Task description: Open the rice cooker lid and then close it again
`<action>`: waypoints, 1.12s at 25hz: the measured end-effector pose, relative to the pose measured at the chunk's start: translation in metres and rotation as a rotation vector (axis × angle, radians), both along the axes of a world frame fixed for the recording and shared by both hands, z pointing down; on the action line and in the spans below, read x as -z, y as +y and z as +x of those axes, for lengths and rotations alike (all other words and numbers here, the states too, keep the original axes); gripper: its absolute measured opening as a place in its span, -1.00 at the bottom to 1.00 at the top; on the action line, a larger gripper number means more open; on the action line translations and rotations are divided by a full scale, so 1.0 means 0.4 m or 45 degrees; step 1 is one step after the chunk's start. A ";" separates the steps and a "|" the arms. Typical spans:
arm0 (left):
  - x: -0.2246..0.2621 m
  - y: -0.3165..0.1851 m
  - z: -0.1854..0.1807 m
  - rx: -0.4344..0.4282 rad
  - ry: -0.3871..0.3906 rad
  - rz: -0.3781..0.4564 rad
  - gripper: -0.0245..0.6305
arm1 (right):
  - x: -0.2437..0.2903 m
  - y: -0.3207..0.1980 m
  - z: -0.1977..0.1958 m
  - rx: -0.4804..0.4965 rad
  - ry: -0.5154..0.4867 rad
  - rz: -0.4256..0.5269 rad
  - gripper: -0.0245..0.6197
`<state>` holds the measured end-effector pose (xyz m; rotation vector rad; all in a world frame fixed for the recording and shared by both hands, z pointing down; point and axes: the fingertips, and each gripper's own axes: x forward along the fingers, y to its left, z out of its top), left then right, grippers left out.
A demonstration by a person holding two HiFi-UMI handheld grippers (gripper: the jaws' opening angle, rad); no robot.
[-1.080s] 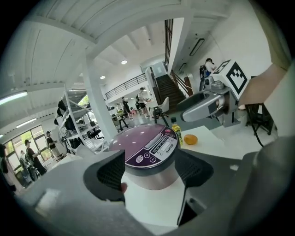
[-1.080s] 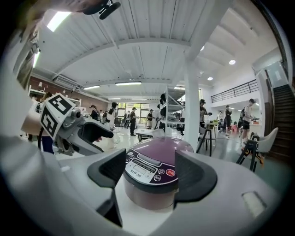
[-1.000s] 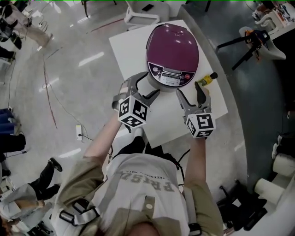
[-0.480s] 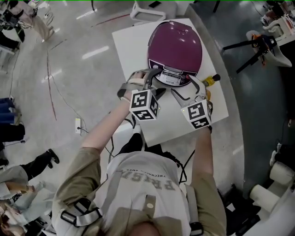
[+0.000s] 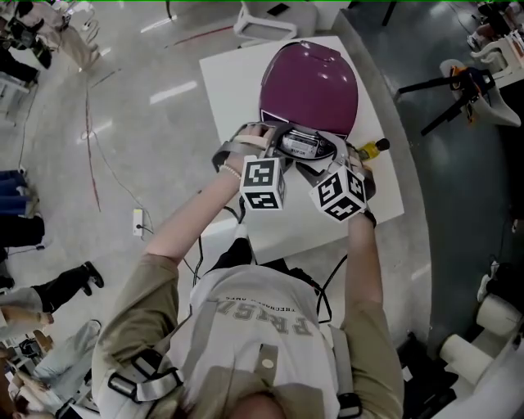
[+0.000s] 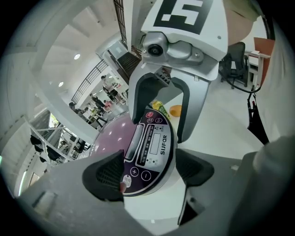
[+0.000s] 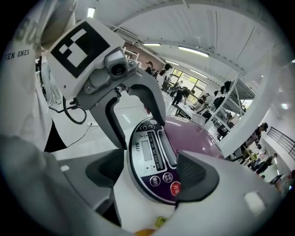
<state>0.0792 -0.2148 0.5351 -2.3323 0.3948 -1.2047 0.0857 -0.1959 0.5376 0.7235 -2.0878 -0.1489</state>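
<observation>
The rice cooker (image 5: 309,86) has a purple domed lid, which is down, and stands on a white table (image 5: 229,90). Its front control panel (image 6: 150,147) (image 7: 150,156) faces me. My left gripper (image 5: 270,141) (image 6: 150,173) is open at the panel's left end, and the panel's edge lies between its pads. My right gripper (image 5: 332,154) (image 7: 150,174) is open at the panel's right end, straddling that end without pressing on it. In the left gripper view the right gripper (image 6: 159,92) hangs above the panel. The left gripper (image 7: 133,106) shows likewise in the right gripper view.
A small yellow bottle (image 5: 368,148) lies on the table just right of the cooker. A white chair (image 5: 270,20) stands behind the table and a black tripod (image 5: 458,78) to the right. Cables and a power strip (image 5: 139,221) lie on the floor at left, where people stand.
Both grippers moved away from me and down to the cooker's front, rolling as they went. They were short of the cooker before and now flank its control panel.
</observation>
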 end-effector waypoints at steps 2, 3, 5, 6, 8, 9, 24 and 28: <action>-0.005 0.002 -0.002 -0.004 -0.026 0.003 0.19 | -0.002 0.002 -0.003 0.012 0.016 -0.013 0.10; -0.007 0.002 -0.002 -0.006 -0.035 0.004 0.19 | -0.004 0.002 -0.004 0.015 0.021 -0.019 0.10; -0.009 -0.001 0.001 -0.010 -0.047 -0.002 0.21 | -0.007 -0.002 -0.004 0.020 0.033 -0.033 0.10; -0.010 -0.003 0.002 -0.011 -0.053 -0.006 0.22 | -0.009 -0.004 -0.003 0.024 0.040 -0.040 0.10; -0.012 -0.005 0.003 -0.013 -0.069 -0.012 0.22 | -0.014 -0.006 -0.004 0.033 0.054 -0.053 0.11; -0.016 -0.004 0.002 -0.018 -0.087 -0.014 0.22 | -0.016 -0.005 -0.004 0.037 0.058 -0.061 0.11; -0.041 0.001 -0.009 -0.053 -0.201 -0.003 0.25 | -0.023 0.007 -0.019 0.046 0.071 -0.100 0.16; -0.044 -0.003 -0.010 -0.062 -0.223 0.002 0.25 | -0.024 0.005 -0.019 0.047 0.071 -0.107 0.16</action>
